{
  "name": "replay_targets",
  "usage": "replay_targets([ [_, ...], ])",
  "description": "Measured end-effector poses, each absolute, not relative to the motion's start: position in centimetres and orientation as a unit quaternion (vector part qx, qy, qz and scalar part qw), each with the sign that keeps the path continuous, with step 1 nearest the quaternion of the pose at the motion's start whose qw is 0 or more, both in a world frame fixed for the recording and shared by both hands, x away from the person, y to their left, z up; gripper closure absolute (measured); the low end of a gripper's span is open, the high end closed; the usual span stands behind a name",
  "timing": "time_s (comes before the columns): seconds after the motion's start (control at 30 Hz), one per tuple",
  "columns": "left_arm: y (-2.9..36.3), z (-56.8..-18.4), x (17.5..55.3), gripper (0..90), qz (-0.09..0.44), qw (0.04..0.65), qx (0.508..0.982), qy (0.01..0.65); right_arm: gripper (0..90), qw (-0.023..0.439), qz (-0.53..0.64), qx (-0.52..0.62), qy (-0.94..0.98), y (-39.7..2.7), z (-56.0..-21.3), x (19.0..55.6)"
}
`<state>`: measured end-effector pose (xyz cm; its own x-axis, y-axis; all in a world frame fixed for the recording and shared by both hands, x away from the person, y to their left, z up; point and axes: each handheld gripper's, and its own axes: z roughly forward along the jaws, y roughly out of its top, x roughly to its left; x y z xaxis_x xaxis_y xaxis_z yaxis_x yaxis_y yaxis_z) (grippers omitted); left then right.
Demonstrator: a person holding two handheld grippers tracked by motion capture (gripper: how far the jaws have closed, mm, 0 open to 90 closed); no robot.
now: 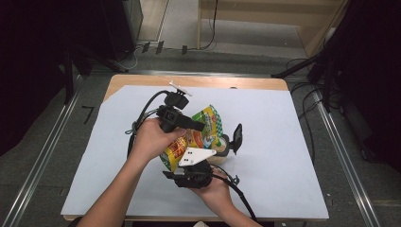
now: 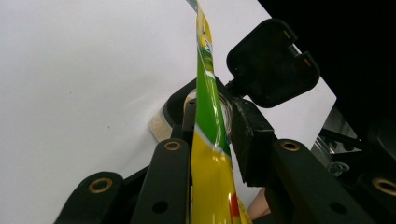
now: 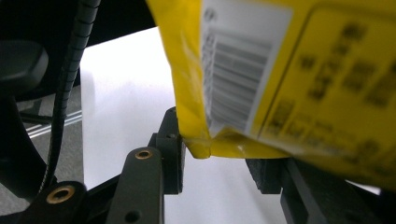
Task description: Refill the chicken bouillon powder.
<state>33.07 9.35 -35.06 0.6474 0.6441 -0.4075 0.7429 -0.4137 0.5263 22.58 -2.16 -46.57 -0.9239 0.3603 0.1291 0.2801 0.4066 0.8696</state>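
A: The snack bag [image 1: 201, 135], yellow and green, sits near the middle of the white sheet [image 1: 283, 142] covering the table [image 1: 142, 80]. We start with that sheet, the biggest thing: it spreads across nearly the whole top, with bare wood showing along its 12 o'clock edge.

B: And we see the bag lifted off the sheet, between the two tools. The left gripper [image 1: 198, 125] comes at it from 9 o'clock, held in the left hand [image 1: 151, 137]. In the left gripper view its jaws are closed on the bag, edge-on, one pad pressed to each side of the thin foil [image 2: 208, 140].

A: We agree. The right gripper [image 1: 227, 149] lies at about 6 o'clock of the bag, with the right hand [image 1: 215, 189] below it, its grey plate [image 1: 196, 156] touching the bag's lower edge in the high view.

B: In the right gripper view we see the bag's lower corner [image 3: 205, 144] hanging between the two jaws, barcode side towards us. The jaws stand partly apart, gaps on both sides of that corner. We cannot see them pinching it.

A: Smaller still: a clear jar [image 2: 226, 112] with its black flip lid [image 1: 236, 138] standing up, at 3 o'clock of the bag, just beside the right gripper's tips.
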Motion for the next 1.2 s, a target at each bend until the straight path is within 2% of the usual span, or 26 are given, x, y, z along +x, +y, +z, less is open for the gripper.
replay_targets([
  [0.13, 9.5, -35.4, 33.4, 77.7, -0.077, 0.35, 0.836, 0.415, 62.7, 0.047, 0.505, 0.182, 0.842, -2.1, -47.0, 22.3],
  [0.23, 9.5, -35.8, 33.4, 79.4, -0.083, 0.351, 0.837, 0.411, 62.4, 0.031, 0.51, 0.179, 0.841, -2.1, -47.3, 22.4],
  [0.67, 10.1, -37.3, 33.7, 86.1, -0.125, 0.364, 0.828, 0.408, 60.7, 0.026, 0.494, 0.174, 0.852, -2.1, -48.7, 22.8],
  [1.2, 13.9, -36.6, 33.5, 90.0, -0.146, 0.402, 0.807, 0.408, 49.4, 0.031, 0.477, 0.196, 0.856, -2.4, -48.9, 23.3],
])
